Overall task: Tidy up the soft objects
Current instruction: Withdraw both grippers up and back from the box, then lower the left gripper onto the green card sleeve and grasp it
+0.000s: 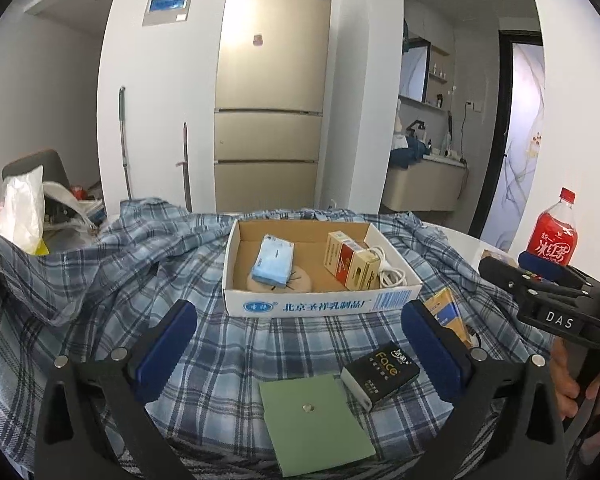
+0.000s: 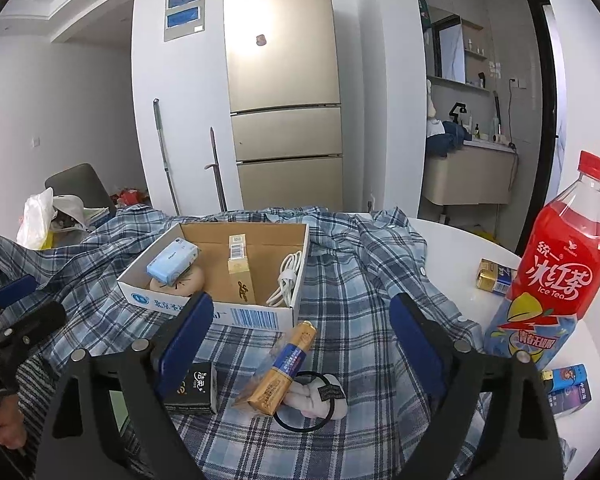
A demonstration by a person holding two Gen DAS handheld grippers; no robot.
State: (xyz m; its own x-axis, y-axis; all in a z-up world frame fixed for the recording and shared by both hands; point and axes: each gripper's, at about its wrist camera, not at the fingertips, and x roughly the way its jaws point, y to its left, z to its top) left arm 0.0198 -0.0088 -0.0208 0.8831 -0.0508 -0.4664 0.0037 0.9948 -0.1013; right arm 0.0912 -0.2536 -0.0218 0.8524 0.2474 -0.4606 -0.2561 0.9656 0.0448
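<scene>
A cardboard box sits on a blue plaid shirt spread over the table. Inside it a blue tissue pack rests on a beige round plush, beside red and gold cartons and a white cable. My left gripper is open before the box, above a green card and a black box. My right gripper is open too. Low between its fingers lie a gold-and-blue packet and a white fluffy hair tie, untouched.
A red ice tea bottle stands at the right on the white table, with a small gold carton and blue boxes near it. Plastic bags lie on a chair at the far left. A fridge stands behind.
</scene>
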